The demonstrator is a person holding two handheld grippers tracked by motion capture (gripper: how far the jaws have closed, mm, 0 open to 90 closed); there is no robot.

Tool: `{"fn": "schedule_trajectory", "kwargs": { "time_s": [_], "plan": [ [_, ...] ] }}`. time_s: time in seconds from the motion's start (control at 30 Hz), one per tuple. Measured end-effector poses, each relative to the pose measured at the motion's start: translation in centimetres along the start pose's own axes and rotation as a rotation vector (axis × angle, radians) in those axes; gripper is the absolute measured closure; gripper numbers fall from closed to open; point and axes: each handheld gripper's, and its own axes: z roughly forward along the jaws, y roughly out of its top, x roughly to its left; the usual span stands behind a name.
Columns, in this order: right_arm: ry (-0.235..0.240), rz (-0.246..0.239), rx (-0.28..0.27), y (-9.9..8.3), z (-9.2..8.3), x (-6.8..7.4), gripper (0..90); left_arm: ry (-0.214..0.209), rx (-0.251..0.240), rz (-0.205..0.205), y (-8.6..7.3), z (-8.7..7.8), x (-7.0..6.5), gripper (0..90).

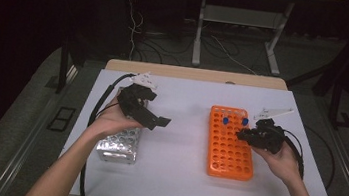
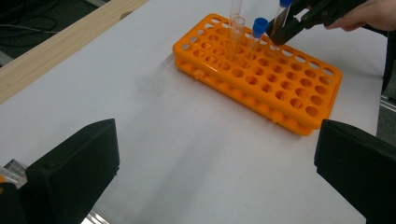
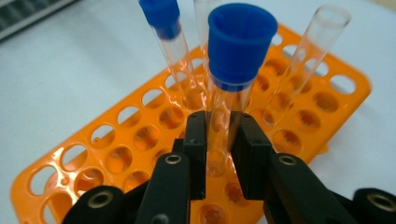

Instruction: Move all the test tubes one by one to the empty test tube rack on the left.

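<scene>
An orange tube rack [image 1: 229,150] lies right of centre on the white table [image 1: 178,174]. Two blue-capped clear tubes [image 1: 225,120] stand at its far end. My right gripper [image 3: 223,144] is shut on the nearer capped tube [image 3: 240,44], pads pressing its glass just above the rack [image 3: 140,140]. Beside it stand the other capped tube [image 3: 161,18] and an uncapped tube [image 3: 322,37]. From the left gripper view, the right gripper [image 2: 280,30] holds that tube at the rack's far corner. My left gripper [image 2: 215,177] is open and holds nothing; it hovers over the table's left half [image 1: 156,108].
A silver metal rack [image 1: 119,144] sits under the left hand near the table's left edge. A wooden strip [image 1: 195,74] runs along the far edge. Black cables trail from both grippers. Bare white tabletop lies between the two racks.
</scene>
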Motion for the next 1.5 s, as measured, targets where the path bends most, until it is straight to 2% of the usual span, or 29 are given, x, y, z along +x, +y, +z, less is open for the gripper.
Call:
{"fn": "schedule_trajectory", "kwargs": {
  "time_s": [0.3, 0.5, 0.7, 1.0, 1.17, 1.5],
  "plan": [
    [0.026, -0.031, -0.038, 1.4, -2.6, 0.8, 75.7, -0.017, -0.004, 0.012, 0.6, 0.2, -0.6, 0.0],
    [0.070, -0.067, -0.042, 2.0, -3.7, 2.4, 75.7, -0.034, -0.004, 0.037, 1.2, 0.5, -1.3, 0.0],
    [0.112, -0.117, -0.041, 2.8, -4.0, 4.3, 75.7, -0.058, 0.001, 0.057, 1.7, 0.9, -2.0, 0.0],
    [0.185, -0.205, -0.015, 4.1, -2.8, 7.8, 75.6, -0.100, 0.005, 0.093, 2.4, 1.7, -3.3, 0.0],
    [0.219, -0.253, 0.007, 4.6, -1.7, 9.6, 75.7, -0.146, 0.024, 0.122, 2.7, 2.2, -4.1, 0.3],
    [0.267, -0.285, 0.030, 5.0, 0.5, 11.8, 75.6, -0.248, 0.089, 0.181, 3.0, 3.2, -5.8, 14.8]
  ]
}}
